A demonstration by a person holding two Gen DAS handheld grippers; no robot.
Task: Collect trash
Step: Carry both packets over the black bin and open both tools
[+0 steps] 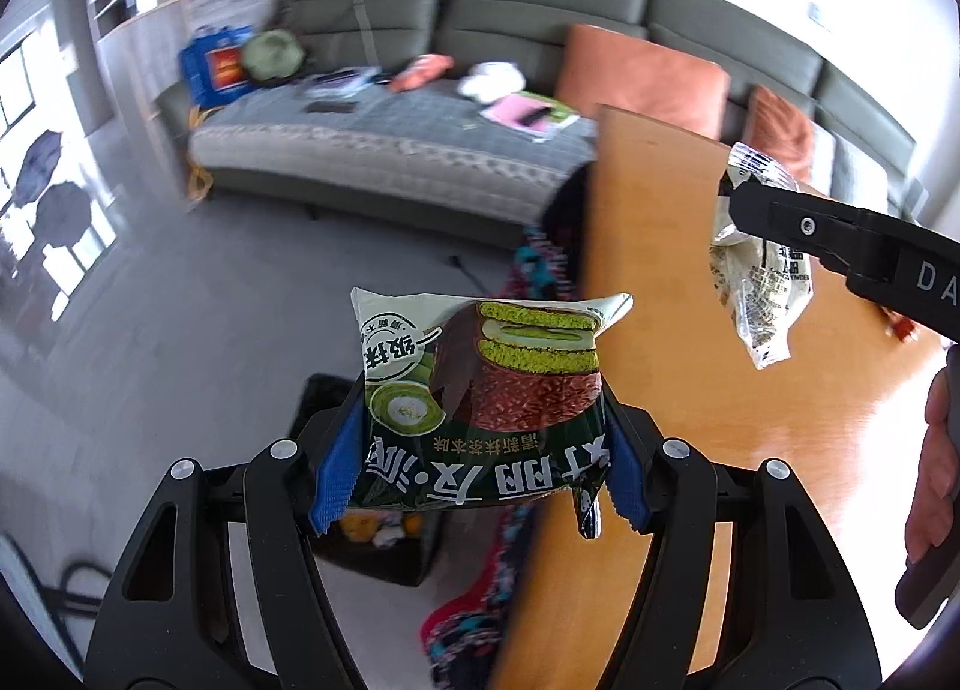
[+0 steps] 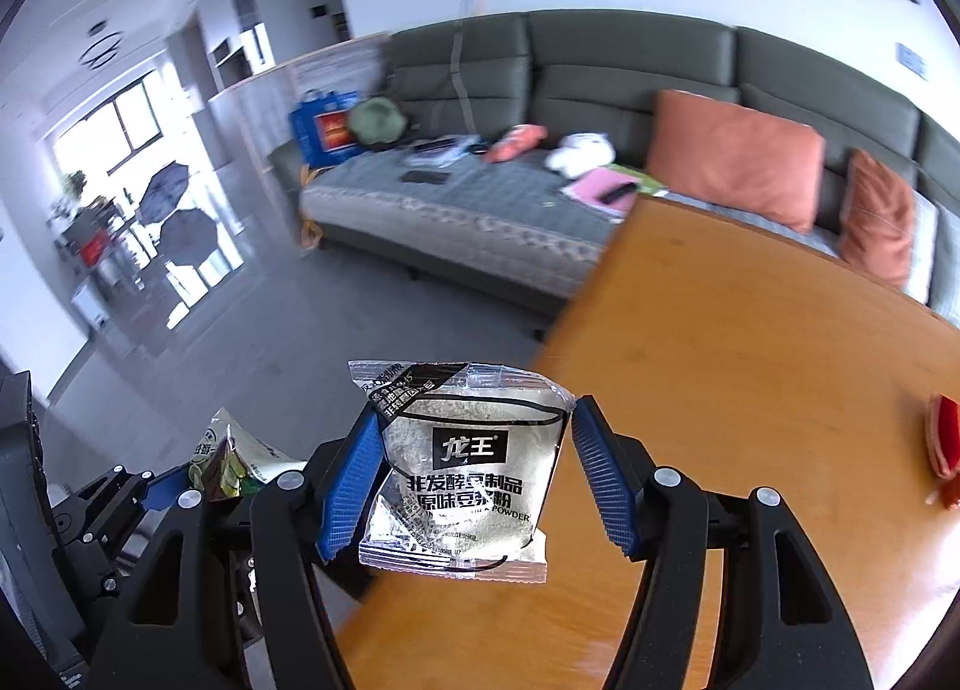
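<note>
My left gripper (image 1: 474, 450) is shut on a green matcha pie wrapper (image 1: 480, 384) and holds it in the air beside the wooden table (image 1: 672, 330), over the floor and a dark bin (image 1: 384, 546) below. My right gripper (image 2: 477, 474) is shut on a clear soy powder packet (image 2: 468, 474) above the table's left edge (image 2: 750, 360). The right gripper and its packet (image 1: 756, 276) also show in the left wrist view at the right. The left gripper with its wrapper (image 2: 231, 459) shows at the lower left of the right wrist view.
A red object (image 2: 945, 444) lies on the table at the far right. A grey sofa (image 2: 480, 192) with orange cushions (image 2: 738, 156) and scattered items stands behind. A patterned rug (image 1: 474, 618) lies by the table. A black object (image 2: 24, 510) stands at the left.
</note>
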